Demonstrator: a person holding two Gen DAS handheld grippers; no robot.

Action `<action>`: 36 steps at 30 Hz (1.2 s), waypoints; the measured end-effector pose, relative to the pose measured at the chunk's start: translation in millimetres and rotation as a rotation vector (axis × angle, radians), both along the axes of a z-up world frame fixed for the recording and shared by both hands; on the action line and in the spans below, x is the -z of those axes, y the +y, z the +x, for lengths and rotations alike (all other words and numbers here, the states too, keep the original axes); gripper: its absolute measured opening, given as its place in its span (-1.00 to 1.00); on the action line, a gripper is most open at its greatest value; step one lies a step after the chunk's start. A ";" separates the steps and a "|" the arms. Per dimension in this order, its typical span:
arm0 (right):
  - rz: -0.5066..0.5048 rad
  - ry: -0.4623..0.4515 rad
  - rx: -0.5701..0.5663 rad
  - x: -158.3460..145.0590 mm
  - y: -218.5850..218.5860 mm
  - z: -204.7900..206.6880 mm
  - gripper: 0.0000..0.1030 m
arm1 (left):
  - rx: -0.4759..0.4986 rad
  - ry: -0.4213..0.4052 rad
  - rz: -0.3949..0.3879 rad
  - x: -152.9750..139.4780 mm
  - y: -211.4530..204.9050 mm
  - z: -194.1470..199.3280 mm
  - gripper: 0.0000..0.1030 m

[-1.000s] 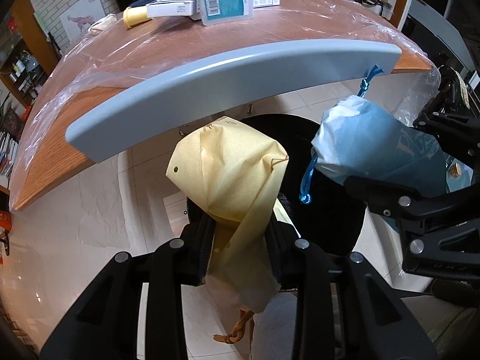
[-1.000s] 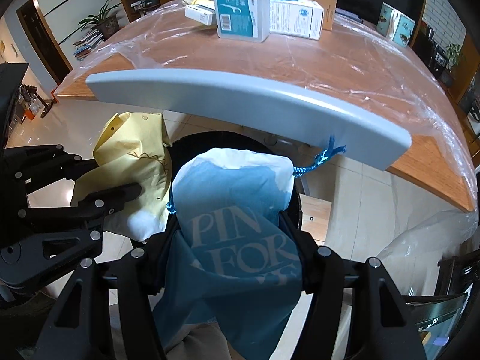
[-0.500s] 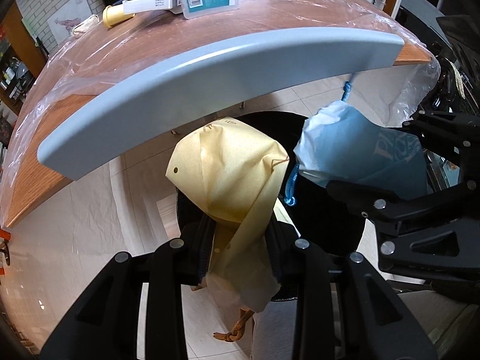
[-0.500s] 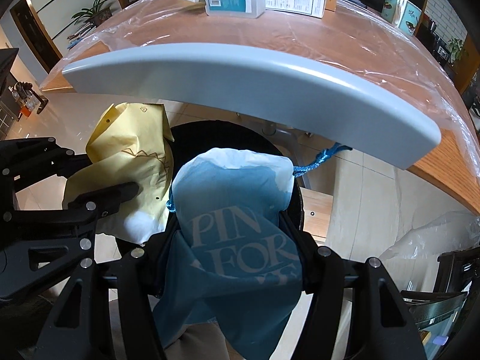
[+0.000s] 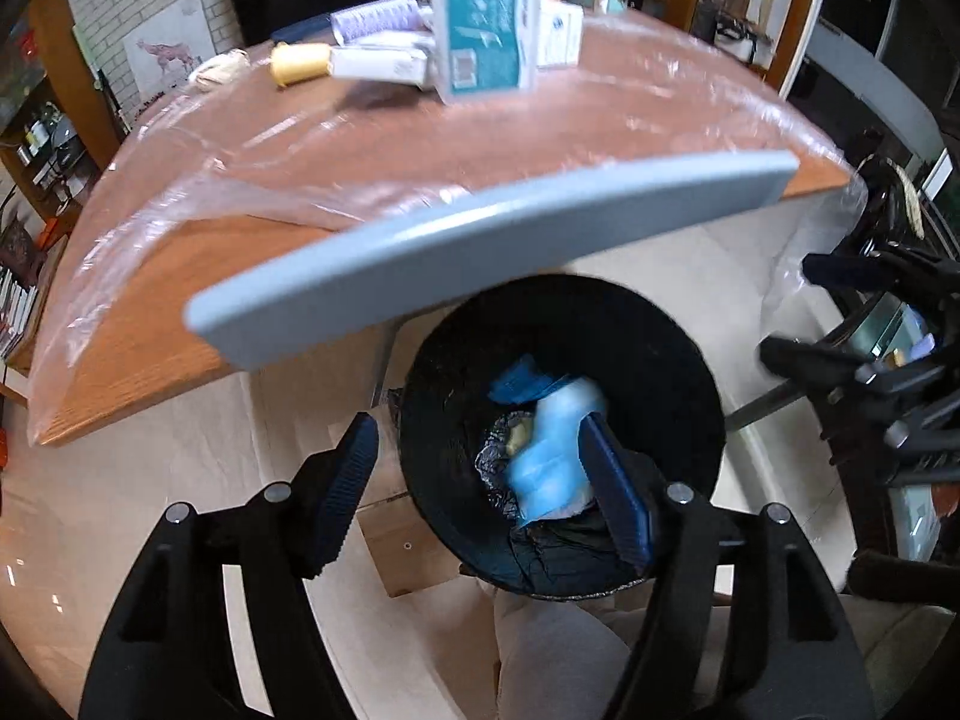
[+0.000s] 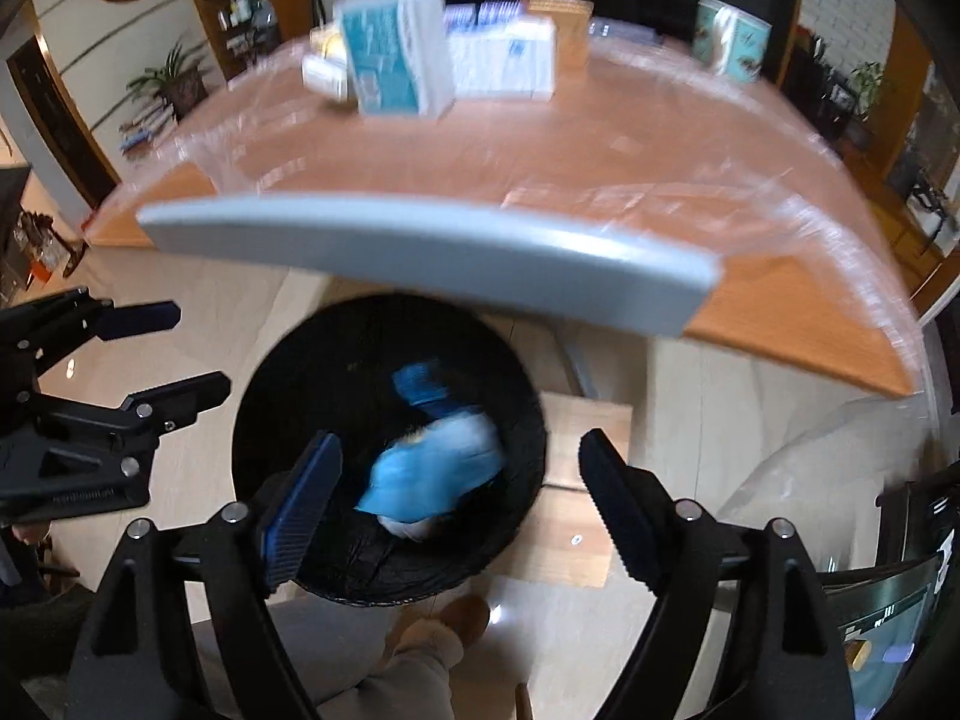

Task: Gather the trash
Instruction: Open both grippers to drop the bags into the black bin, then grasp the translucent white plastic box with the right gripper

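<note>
Both bags released since 0.5 s ago: blue drawstring bag (image 5: 555, 450) now inside black bin (image 5: 690, 360); yellow bag hidden. Left gripper (image 5: 480, 474) and right gripper (image 6: 459, 495) jaws spread, empty. Deposit done.

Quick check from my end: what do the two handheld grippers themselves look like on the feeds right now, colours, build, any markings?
Both match. The left gripper and right gripper have black angular plastic frames with silver screw heads at the joints. Each finger carries a ribbed dark blue pad on its inner face. No cables or legible markings show. Below them, only grey trousers and a tan slipper are visible, no sleeves.
</note>
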State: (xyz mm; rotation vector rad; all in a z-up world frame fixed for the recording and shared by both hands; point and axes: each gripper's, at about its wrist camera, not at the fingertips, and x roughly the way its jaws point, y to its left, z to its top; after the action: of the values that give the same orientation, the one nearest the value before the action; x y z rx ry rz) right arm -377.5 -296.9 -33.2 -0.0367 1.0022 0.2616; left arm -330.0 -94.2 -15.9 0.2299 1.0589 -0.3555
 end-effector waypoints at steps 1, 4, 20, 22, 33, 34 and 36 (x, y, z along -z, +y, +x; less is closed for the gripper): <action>0.007 -0.020 0.001 -7.6 -2.2 -1.7 0.63 | 0.000 -0.014 -0.022 -8.9 4.4 -2.7 0.36; 0.028 -0.115 0.001 -38.9 -7.1 -6.9 0.76 | 0.009 -0.054 -0.078 -31.6 9.4 -8.7 0.60; 0.092 -0.244 -0.015 -89.2 45.5 73.1 0.91 | -0.039 -0.358 0.061 -76.2 11.8 57.4 0.93; 0.136 -0.211 0.010 -82.4 50.4 90.3 0.91 | -0.020 -0.375 0.101 -71.9 9.1 64.8 0.93; 0.209 -0.104 0.133 -48.2 66.0 156.7 0.48 | 0.077 -0.355 0.105 -56.6 4.2 107.2 0.93; 0.213 -0.097 0.142 -46.6 66.1 159.4 0.42 | 0.087 -0.355 0.105 -56.1 2.9 110.6 0.93; 0.225 -0.081 0.162 -42.2 64.0 166.1 0.32 | 0.109 -0.355 0.104 -55.4 0.1 117.3 0.93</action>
State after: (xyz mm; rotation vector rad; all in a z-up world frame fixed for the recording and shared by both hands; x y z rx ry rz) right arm -211.4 -232.9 9.0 0.2354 0.8847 0.2215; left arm -212.7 -94.1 39.5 0.4292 0.7169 -0.3429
